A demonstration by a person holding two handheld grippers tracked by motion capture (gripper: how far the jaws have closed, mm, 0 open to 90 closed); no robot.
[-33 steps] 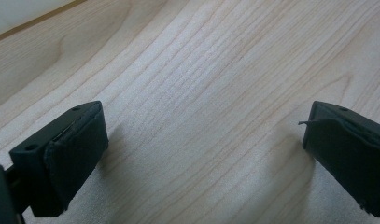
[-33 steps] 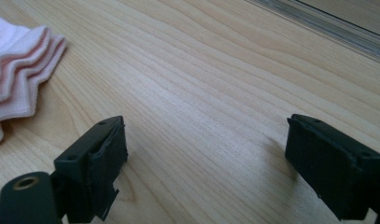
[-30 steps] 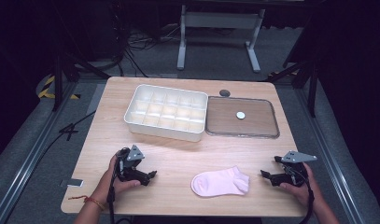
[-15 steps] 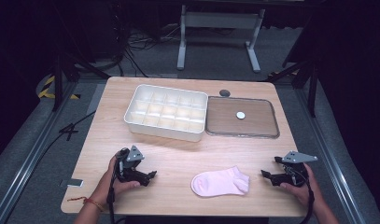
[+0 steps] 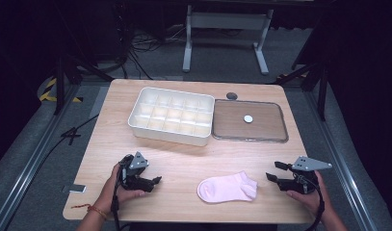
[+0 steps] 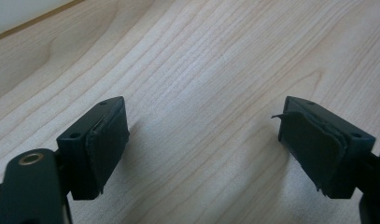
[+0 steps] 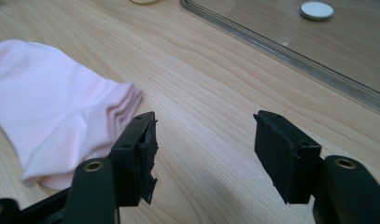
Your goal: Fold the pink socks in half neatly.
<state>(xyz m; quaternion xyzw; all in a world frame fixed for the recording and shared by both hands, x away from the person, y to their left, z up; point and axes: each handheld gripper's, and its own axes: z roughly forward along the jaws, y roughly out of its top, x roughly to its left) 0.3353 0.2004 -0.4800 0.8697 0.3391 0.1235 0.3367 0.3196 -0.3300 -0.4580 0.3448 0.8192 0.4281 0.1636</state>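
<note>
— Wooden table (image 5: 184, 163) on a grey floor, dark all round it, with metal stand legs (image 5: 222, 38) behind and black cables trailing off to the left. What lies on it?

— A pink sock (image 5: 227, 187), flat near the front edge, between the two grippers and closer to the right one. Its open cuff end points towards that gripper.

— Is either gripper on it?

— No. The right gripper (image 5: 276, 171) is held in the person's right hand just beside the cuff end, apart from it. In the right gripper view the sock (image 7: 52, 112) sits left of the jaws, the folded edge near the left pad (image 7: 143, 158) but not between the two. The jaws have just been closing a little, yet they stand apart with bare wood between them.

— And the left one?

— The left gripper (image 5: 152, 179) is in the left hand, low over the table, well apart from the sock. Its jaws have also just closed slightly and remain spread; the left gripper view shows nothing but wood grain between the pads (image 6: 108, 144).

— What sits farther back?

— A white tray (image 5: 172, 135) divided into many small compartments, and touching its right side a flat clear lid (image 5: 275, 137) with a small white disc (image 5: 248, 118) on it. A small dark round thing (image 5: 231, 96) lies just behind them.
</note>
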